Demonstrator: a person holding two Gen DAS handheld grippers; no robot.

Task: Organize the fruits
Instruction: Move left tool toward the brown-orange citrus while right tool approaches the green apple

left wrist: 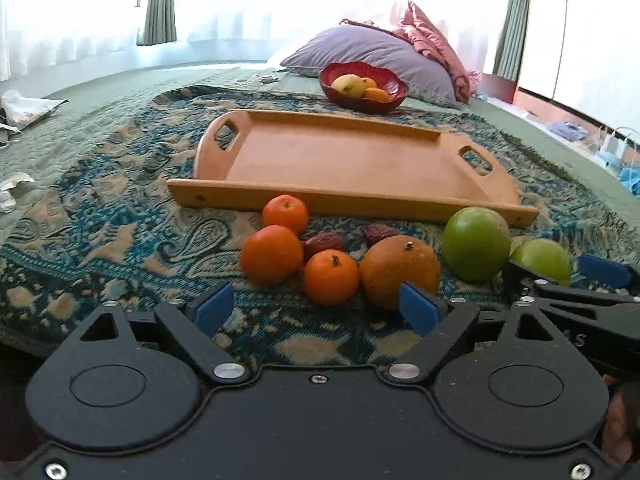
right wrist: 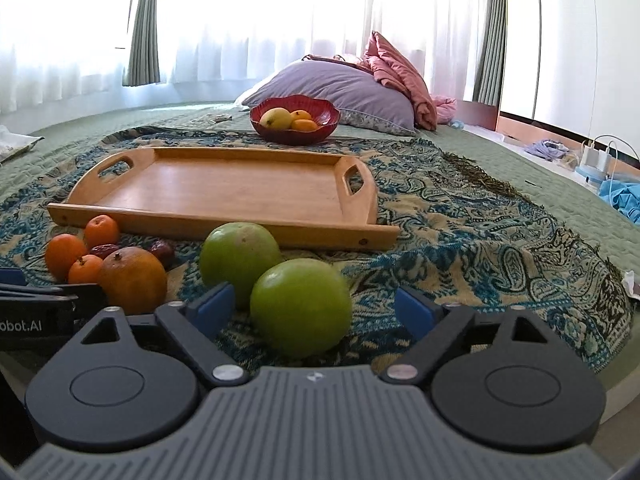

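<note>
A wooden tray [left wrist: 352, 156] [right wrist: 224, 188] lies bare on the patterned blanket. In front of it sit three small oranges [left wrist: 330, 277] [right wrist: 85, 269], a larger orange fruit [left wrist: 400, 266] [right wrist: 133, 280], two dark red dates [left wrist: 323, 242] [right wrist: 163, 251] and two green fruits [left wrist: 475, 243] [right wrist: 301, 305]. My left gripper [left wrist: 316, 312] is open and empty, just short of the oranges. My right gripper [right wrist: 316, 310] is open, its fingers on either side of the near green fruit without touching it. It also shows in the left wrist view [left wrist: 560, 280].
A red bowl [left wrist: 363, 87] [right wrist: 295, 120] with yellow and orange fruit stands behind the tray. A purple pillow [right wrist: 340, 88] and pink cloth [right wrist: 400, 72] lie at the back. Papers [left wrist: 24, 110] lie far left. The bed edge falls off at the right [right wrist: 616, 352].
</note>
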